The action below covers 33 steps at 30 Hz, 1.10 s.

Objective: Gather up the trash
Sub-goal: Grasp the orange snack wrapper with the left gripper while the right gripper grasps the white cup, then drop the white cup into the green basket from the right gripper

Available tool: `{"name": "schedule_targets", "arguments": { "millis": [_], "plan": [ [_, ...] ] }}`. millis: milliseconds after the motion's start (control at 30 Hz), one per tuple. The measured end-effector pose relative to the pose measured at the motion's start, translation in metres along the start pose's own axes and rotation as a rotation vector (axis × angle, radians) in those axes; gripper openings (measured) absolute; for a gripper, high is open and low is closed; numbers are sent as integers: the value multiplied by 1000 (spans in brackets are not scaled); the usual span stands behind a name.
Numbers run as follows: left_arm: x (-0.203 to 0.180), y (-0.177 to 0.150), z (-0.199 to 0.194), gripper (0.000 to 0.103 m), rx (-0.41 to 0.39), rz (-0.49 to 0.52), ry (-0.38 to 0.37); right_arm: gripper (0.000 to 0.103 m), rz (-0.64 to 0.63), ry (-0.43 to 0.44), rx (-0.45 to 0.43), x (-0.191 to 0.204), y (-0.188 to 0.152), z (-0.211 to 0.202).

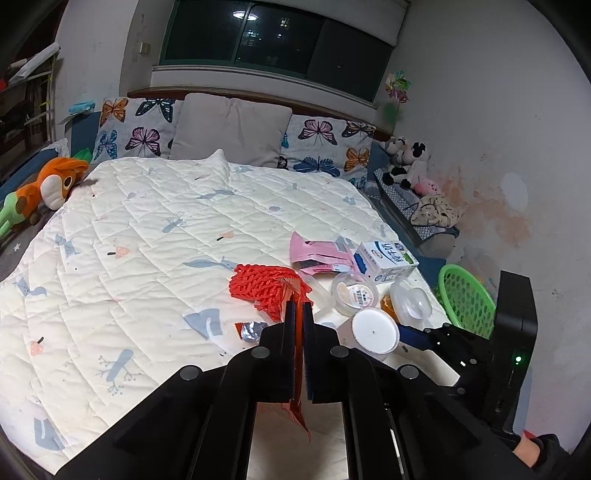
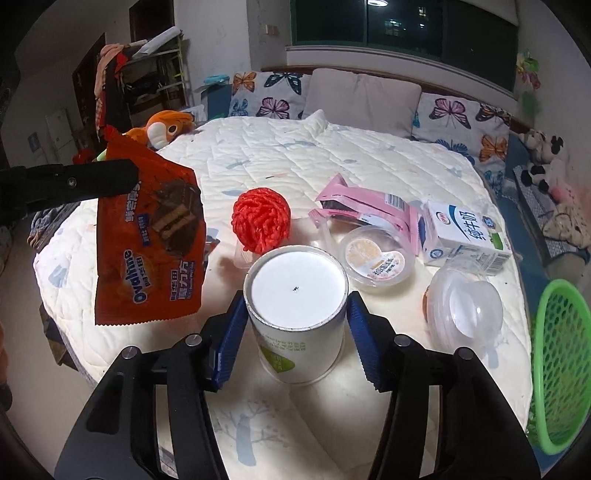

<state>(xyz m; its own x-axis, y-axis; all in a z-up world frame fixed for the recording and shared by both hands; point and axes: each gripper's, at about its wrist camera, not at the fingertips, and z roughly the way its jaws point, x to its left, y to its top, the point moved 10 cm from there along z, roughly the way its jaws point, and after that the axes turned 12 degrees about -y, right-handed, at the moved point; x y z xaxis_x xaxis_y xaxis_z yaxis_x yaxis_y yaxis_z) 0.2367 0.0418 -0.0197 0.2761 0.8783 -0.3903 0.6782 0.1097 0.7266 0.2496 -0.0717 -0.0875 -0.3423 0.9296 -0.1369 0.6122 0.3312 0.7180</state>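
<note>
Nearest, right side: right hand-held gripper point(image 2: 295, 317) straddling the white paper cup point(image 2: 295, 295), blue pads point(image 2: 231, 343) close against both cup walls; contact not certain, so not counted as a grip.
Cup: upside down on the bed quilt point(image 2: 369, 155), flat white base facing up, green mark on its wall.
Nearest, left side: left hand-held gripper point(image 1: 296, 306) clamped tight on the orange Ovaltine wrapper point(image 2: 147, 236), which hangs free above the quilt, edge-on between the pads in the left wrist view.
Just beyond the cup: clear domed lid point(image 2: 465, 299) to its right, round pudding tub point(image 2: 376, 258) behind it, red mesh net point(image 2: 260, 219) bunched to the left of the tub.
A little farther: pink snack pouch point(image 2: 369, 203) lying flat, white milk carton point(image 2: 465, 236) on its side beside it.
Bed edge, right: green plastic basket point(image 2: 557, 362) off the quilt, standing lower than the mattress.
Far end: butterfly pillows point(image 2: 273, 94) and a grey cushion point(image 2: 362, 96) against the headboard, orange plush toy point(image 2: 166, 127) at the left corner, cow plush point(image 1: 406, 155) at the right.
Behind: dark window point(image 1: 277, 33).
</note>
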Motion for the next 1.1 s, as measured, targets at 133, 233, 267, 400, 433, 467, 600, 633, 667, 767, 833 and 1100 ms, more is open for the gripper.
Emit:
{"name": "schedule_targets", "arguments": {
  "millis": [133,233,267,400,433,467,600,633,667,767,833,1100],
  "plan": [
    [-10,0,0,4,-1,6,-23,55,9,1,-11,-6,-3,-8],
    [-22,1,0,4,-2,20,-43,55,23,-7,-22,-15,-6,-21],
    [-26,2,1,4,-2,24,-50,55,34,-8,-24,-20,-7,-25],
    [-43,3,7,4,6,39,-79,55,89,-28,-30,-47,-12,-41],
    [-49,3,11,4,13,46,-87,55,103,-39,-31,-56,-14,-46],
    [-53,2,12,4,15,51,-92,55,111,-48,-33,-63,-16,-50],
    [-76,2,24,4,30,73,-124,55,149,-109,-39,-102,-26,-63],
    [-80,3,26,4,32,76,-131,55,159,-124,-39,-111,-29,-66],
    [-87,3,29,4,35,80,-141,55,172,-139,-40,-121,-32,-68],
    [-105,4,38,4,46,103,-164,55,217,-188,-36,-155,-42,-77],
    [-118,5,45,4,55,118,-178,55,236,-226,-33,-177,-49,-82],
    [-162,13,77,4,86,154,-234,55,317,-361,12,-261,-85,-88]
  ]
}}
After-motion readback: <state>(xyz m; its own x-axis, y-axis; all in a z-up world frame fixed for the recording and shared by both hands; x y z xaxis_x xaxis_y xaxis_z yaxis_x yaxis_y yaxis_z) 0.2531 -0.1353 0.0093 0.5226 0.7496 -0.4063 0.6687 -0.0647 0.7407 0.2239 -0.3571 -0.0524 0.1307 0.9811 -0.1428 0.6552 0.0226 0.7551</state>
